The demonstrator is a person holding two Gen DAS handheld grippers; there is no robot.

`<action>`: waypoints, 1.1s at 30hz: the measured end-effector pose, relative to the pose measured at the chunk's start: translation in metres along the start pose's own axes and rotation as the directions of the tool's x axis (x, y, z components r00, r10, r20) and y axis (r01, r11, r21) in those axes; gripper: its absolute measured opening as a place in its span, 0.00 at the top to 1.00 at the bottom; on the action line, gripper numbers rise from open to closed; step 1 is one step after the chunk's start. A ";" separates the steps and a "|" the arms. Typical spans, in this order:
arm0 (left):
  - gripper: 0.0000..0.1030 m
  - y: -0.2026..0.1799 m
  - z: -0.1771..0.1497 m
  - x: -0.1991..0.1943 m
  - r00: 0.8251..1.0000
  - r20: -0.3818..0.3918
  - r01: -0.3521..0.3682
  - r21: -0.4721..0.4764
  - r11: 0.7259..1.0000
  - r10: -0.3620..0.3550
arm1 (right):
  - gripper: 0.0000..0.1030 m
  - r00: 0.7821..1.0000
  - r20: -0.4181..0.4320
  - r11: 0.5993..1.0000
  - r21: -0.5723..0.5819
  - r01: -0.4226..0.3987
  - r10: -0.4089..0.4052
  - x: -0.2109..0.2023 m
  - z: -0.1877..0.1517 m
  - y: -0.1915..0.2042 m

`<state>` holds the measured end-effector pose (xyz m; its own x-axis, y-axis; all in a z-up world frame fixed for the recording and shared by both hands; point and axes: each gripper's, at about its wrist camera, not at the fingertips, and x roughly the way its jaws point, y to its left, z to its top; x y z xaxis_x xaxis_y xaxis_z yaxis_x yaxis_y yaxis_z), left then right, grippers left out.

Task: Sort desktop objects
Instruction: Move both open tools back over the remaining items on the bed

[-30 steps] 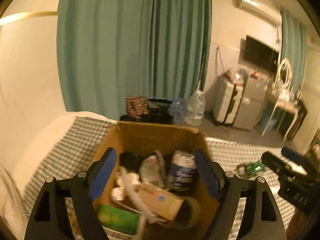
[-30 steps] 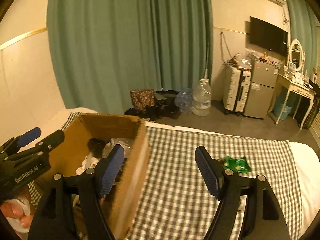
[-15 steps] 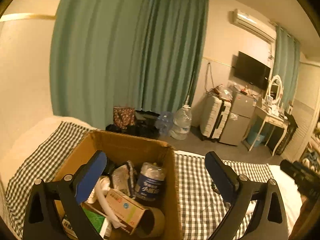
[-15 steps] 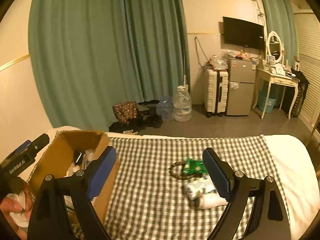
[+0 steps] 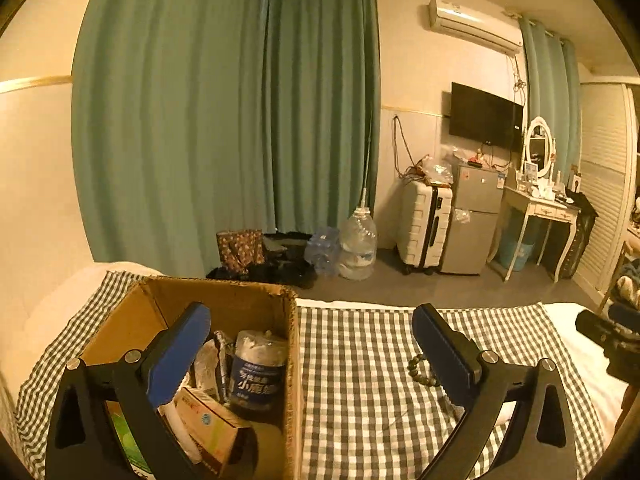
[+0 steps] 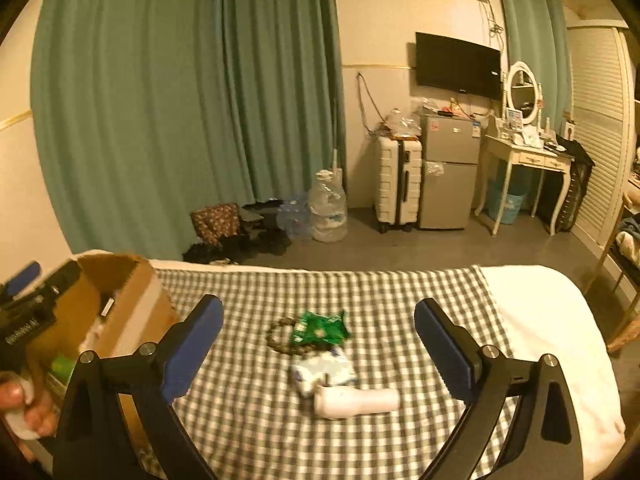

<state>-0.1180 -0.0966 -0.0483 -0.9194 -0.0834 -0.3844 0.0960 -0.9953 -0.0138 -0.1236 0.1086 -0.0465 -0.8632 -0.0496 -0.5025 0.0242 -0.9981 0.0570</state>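
Note:
A cardboard box stands on the left of the checked cloth. It holds a blue-labelled roll, a small carton and other packets. My left gripper hangs open over the box's right wall with nothing between its fingers. A bead bracelet lies by its right finger. My right gripper is empty and its jaws are opening. Ahead of it lie a green packet, the bracelet, a white-blue pack and a white tube. The box sits to its left.
The checked cloth covers a bed with white bedding at its right end. A hand grips the left gripper's handle beside the box. Beyond the bed, on the floor, stand a water jug, a suitcase and a fridge.
Both views have swung right, so the box has slid left. The packet, bracelet, pack and tube came into the right wrist view. Both pairs of jaws have spread wider.

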 end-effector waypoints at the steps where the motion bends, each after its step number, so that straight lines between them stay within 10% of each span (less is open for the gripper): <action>1: 0.00 -0.004 -0.001 0.001 1.000 -0.001 -0.011 0.001 1.000 0.011 | 0.06 1.000 -0.006 1.000 0.008 0.005 -0.005 0.002 -0.003 -0.003; 21: 0.00 -0.076 -0.036 0.074 0.990 -0.140 0.022 0.143 0.990 -0.002 | 0.00 0.955 -0.295 0.988 0.150 0.018 0.027 0.087 -0.082 -0.058; 33: 0.00 -0.119 -0.058 0.139 0.951 -0.310 0.055 0.139 0.989 -0.010 | 0.00 0.920 -0.391 0.994 0.098 0.040 0.002 0.124 -0.112 -0.042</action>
<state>-0.2351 0.0134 -0.1539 -0.7564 -0.0544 -0.6518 -0.0092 -0.9956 0.0937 -0.1749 0.1400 -0.2080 -0.5974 -0.0619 -0.7996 -0.0599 -0.9908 0.1214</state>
